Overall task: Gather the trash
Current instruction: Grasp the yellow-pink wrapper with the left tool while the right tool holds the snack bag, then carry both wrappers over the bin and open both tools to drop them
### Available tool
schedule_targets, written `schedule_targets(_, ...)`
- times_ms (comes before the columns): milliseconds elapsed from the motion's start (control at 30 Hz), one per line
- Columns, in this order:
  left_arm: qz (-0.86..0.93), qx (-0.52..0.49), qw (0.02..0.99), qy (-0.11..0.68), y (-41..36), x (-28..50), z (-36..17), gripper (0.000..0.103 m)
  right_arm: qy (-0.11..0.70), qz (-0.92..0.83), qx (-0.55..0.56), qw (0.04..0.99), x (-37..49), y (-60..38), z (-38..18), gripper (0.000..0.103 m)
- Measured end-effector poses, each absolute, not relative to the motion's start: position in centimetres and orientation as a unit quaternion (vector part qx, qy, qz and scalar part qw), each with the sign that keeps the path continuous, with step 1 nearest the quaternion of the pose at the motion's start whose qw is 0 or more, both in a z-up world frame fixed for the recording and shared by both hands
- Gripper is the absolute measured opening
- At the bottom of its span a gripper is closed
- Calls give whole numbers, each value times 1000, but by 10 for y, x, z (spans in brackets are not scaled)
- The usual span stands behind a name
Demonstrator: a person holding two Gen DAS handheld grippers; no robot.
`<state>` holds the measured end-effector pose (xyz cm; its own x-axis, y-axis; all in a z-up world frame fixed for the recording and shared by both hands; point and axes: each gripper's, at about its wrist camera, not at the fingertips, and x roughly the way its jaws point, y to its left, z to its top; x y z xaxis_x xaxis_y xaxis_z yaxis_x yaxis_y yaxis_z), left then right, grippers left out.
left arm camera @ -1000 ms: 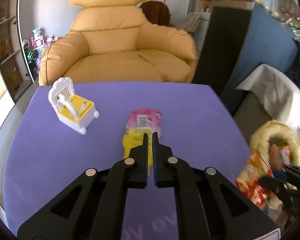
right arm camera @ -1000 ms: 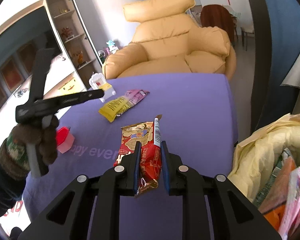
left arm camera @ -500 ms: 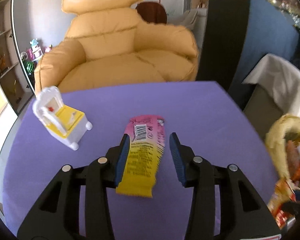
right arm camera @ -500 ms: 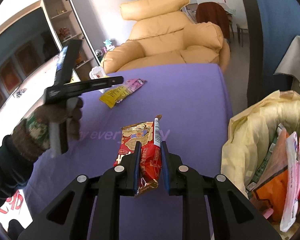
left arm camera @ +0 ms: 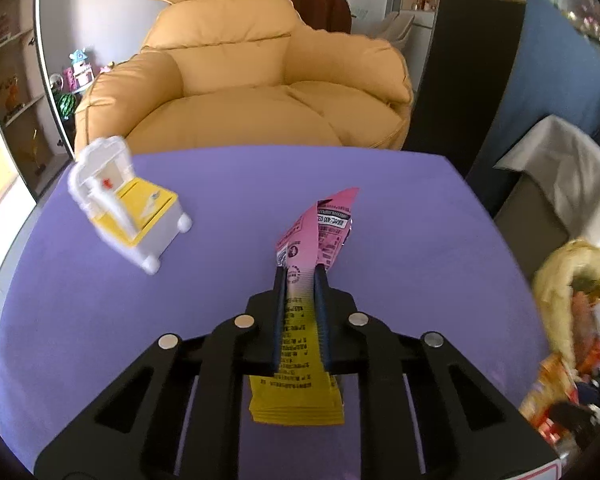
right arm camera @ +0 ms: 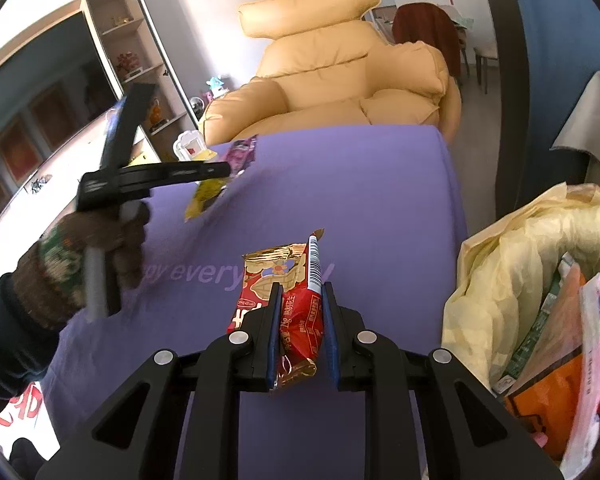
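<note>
Both hands are loaded at once here. The left black two-finger gripper [left arm camera: 300,276] is clamped on a long pink-and-yellow foil snack wrapper [left arm camera: 306,300], pinching it across the middle where pink fades to yellow; the pink end juts forward past the fingertips and the yellow end hangs back beneath the jaws, lifted off the purple cloth-covered bench [left arm camera: 400,220]. From the right wrist view the same wrapper droops limply from the gripper, so I judge it to be nearly weightless, thin and floppy, with a slick printed skin that could slide if the pinch slackens. A hold across the flat middle, as now, looks sensible, since the ends would fold away. The right black two-finger gripper [right arm camera: 298,292] is closed on a red-and-gold crinkled snack packet [right arm camera: 296,312], squeezed edgewise so it buckles between the pads, its gold top and barcode strip poking ahead. It looks just as light and crushable, nothing fragile about it. Just to the right stands the pale yellow plastic trash bag [right arm camera: 520,248], open-mouthed and already holding other wrappers, so I take it both pieces are bound there. A small white-and-yellow toy chair [left arm camera: 124,204] stands on the bench to the left, apart from all this, with a tan leather armchair [left arm camera: 240,80] beyond.
</note>
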<state>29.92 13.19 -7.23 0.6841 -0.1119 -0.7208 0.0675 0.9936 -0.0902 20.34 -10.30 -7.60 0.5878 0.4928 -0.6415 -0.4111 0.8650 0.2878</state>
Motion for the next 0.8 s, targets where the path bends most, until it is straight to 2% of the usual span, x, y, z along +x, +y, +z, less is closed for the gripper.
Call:
schedule_targets(400, -98, -37, 939, 327, 94, 173, -18, 14, 324, 241, 36, 914, 176, -120, -33, 19)
schedule_targets(800, -194, -13, 932, 305, 11, 146, 12, 15, 275, 179, 10, 944, 145, -175, 14, 19)
